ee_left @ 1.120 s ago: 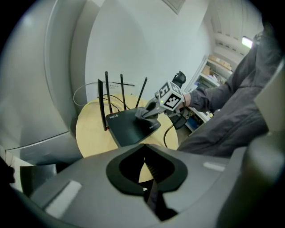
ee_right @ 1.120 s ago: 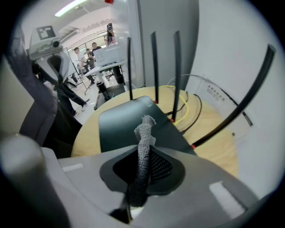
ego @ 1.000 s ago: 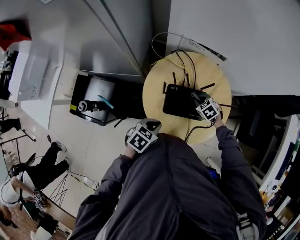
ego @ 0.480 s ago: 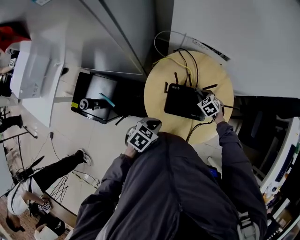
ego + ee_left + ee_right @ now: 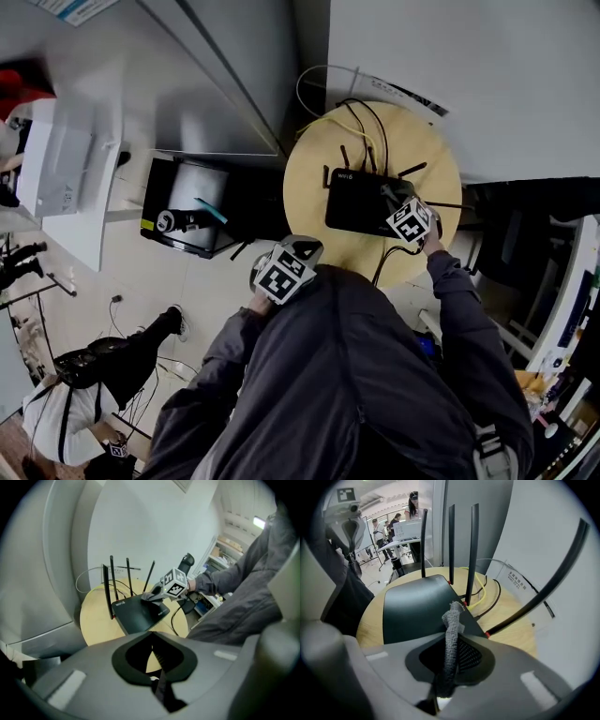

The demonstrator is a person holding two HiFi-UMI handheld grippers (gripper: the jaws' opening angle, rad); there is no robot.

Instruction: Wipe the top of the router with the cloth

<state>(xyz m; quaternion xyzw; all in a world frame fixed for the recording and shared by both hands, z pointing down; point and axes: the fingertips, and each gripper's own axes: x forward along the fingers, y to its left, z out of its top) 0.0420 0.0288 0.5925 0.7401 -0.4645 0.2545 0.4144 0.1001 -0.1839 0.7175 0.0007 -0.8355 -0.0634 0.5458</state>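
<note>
A black router [image 5: 359,201] with upright antennas [image 5: 451,541] lies on the round wooden table [image 5: 328,155]. My right gripper [image 5: 398,208] rests at the router's right end, shut on a grey cloth [image 5: 451,630] that sticks out past the jaws onto the router top [image 5: 415,609]. In the left gripper view the right gripper [image 5: 157,595] presses the cloth [image 5: 146,596] onto the router [image 5: 136,615]. My left gripper [image 5: 284,270] hangs off the table's near left edge, shut with nothing in it [image 5: 153,660].
Yellow and black cables [image 5: 361,127] run behind the router toward the wall. A black cable [image 5: 386,262] drops off the table's front. A black box [image 5: 192,202] sits on the floor left of the table. People [image 5: 89,375] stand at lower left.
The right gripper with the cloth has shifted slightly along the router's right end. The left gripper has stayed put. A person on the floor at the left has walked on.
</note>
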